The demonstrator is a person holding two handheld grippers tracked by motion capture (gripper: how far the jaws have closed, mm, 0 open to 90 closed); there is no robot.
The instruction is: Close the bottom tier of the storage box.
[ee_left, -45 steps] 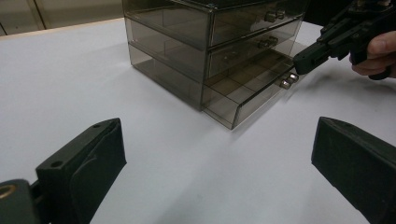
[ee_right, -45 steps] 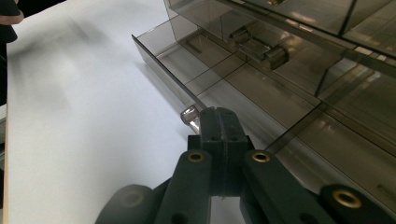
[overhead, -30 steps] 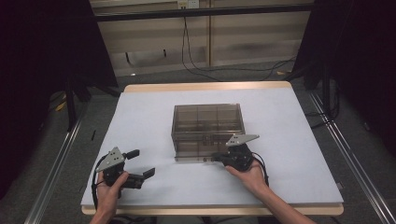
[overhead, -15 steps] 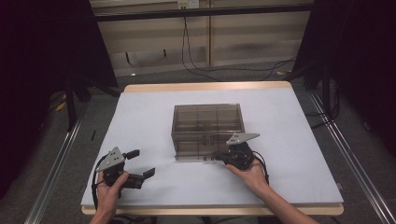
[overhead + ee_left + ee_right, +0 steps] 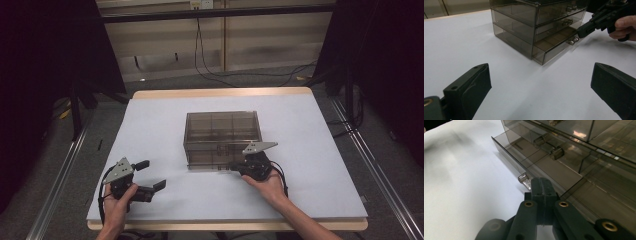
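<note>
A smoky clear cabinet (image 5: 222, 132) with three drawers stands in the middle of the white table (image 5: 310, 130). Its bottom drawer (image 5: 554, 42) is pulled out a little, and its inner dividers (image 5: 544, 160) are visible. My right gripper (image 5: 232, 166) is shut, and its tip (image 5: 543, 182) rests at the drawer's front edge, right beside a small clear knob (image 5: 524, 180). I see nothing between its jaws. From the left gripper view the right gripper (image 5: 582, 30) points at the knobs (image 5: 571, 42). My left gripper (image 5: 152, 174) is open and holds nothing, near the front left of the table, well short of the cabinet (image 5: 534, 20).
The table's wooden rim (image 5: 220, 92) runs along the far side. Metal rails (image 5: 60, 175) flank the table on the floor, and cables (image 5: 210, 70) trail behind it. White surface lies open around the cabinet on all sides.
</note>
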